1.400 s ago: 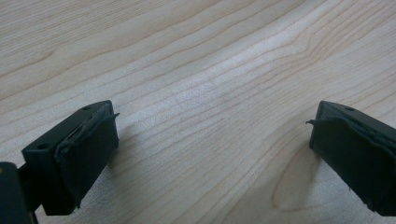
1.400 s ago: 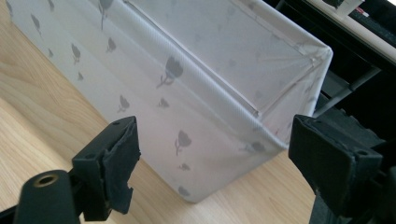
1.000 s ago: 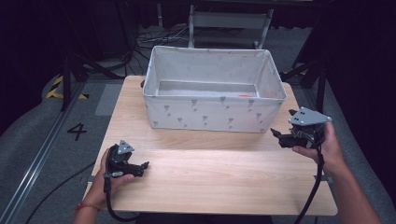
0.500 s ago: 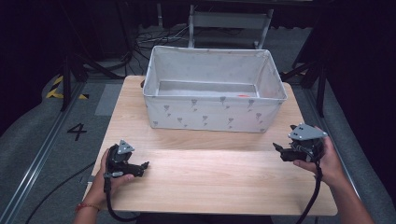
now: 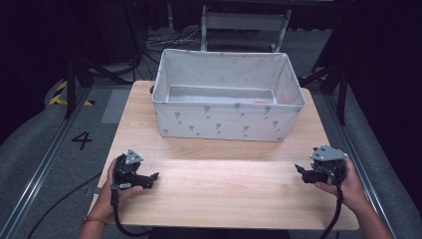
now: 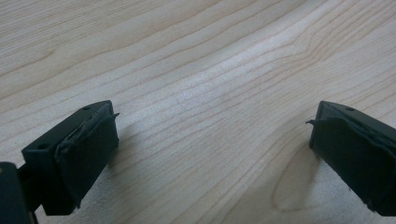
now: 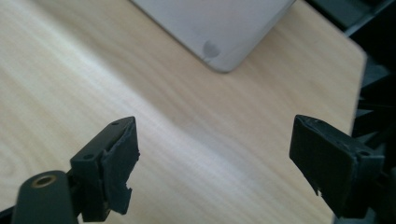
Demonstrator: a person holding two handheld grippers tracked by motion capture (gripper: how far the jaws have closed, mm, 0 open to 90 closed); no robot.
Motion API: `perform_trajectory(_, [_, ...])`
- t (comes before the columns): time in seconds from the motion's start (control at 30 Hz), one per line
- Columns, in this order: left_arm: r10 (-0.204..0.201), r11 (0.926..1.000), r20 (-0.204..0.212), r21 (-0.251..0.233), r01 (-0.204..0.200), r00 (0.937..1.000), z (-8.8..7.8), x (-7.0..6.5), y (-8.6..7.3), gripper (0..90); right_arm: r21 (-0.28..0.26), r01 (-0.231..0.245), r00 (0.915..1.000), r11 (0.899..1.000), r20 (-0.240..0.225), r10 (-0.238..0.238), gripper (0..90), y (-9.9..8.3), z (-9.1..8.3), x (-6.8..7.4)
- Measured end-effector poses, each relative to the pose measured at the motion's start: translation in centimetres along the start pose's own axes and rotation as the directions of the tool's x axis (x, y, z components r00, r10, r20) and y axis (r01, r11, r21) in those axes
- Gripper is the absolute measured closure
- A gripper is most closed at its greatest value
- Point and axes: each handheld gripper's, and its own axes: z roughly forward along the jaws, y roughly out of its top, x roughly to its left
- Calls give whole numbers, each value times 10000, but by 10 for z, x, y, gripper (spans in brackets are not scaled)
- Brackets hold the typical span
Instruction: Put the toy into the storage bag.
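Observation:
A white fabric bin (image 5: 224,119) with a small grey print stands at the far middle of the wooden table (image 5: 224,194); a small red mark (image 5: 259,102) shows low on its inner floor. My left gripper (image 5: 153,177) rests low over the table's near left corner, held by a hand, jaws wide apart and empty. In the left gripper view its gripper (image 6: 210,144) frames bare wood. My right gripper (image 5: 298,171) hovers near the table's right edge, open and empty. In the right gripper view the gripper (image 7: 215,154) faces the bin's corner (image 7: 219,32).
The table's right edge (image 7: 357,88) lies close to my right gripper, with dark floor beyond. A metal rail (image 5: 45,159) and a floor mark "4" (image 5: 82,140) run along the left. Cables (image 5: 164,40) and a chair frame (image 5: 244,22) sit behind the bin.
My right gripper has moved toward the near edge of the table, away from the bin's right corner. The left gripper has stayed put.

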Motion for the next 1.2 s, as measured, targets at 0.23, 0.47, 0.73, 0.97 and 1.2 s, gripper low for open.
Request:
perform_trajectory(0.23, [-15,10000,-3,1,15,10000,0,0,0,15,111,-376,9987,9992,-339,380,157,-26,8,1])
perform_trajectory(0.47, [-9,10000,-5,-4,9,10000,0,0,0,15,24,-1607,9819,9870,-1010,1601,164,-56,17,-2])
perform_trajectory(0.73, [-14,10000,-16,-4,14,10000,0,0,0,15,-289,-2520,9559,9673,-1632,2441,145,-76,27,-1])
perform_trajectory(0.97, [-71,9999,-26,94,71,10000,0,-1,1,5,-76,-2841,9425,9588,-1859,2778,131,-76,30,-6])
perform_trajectory(1.2, [-84,9999,-50,119,85,10000,0,-1,1,5,-78,-2850,9422,9585,-1860,2787,131,-76,30,-6])
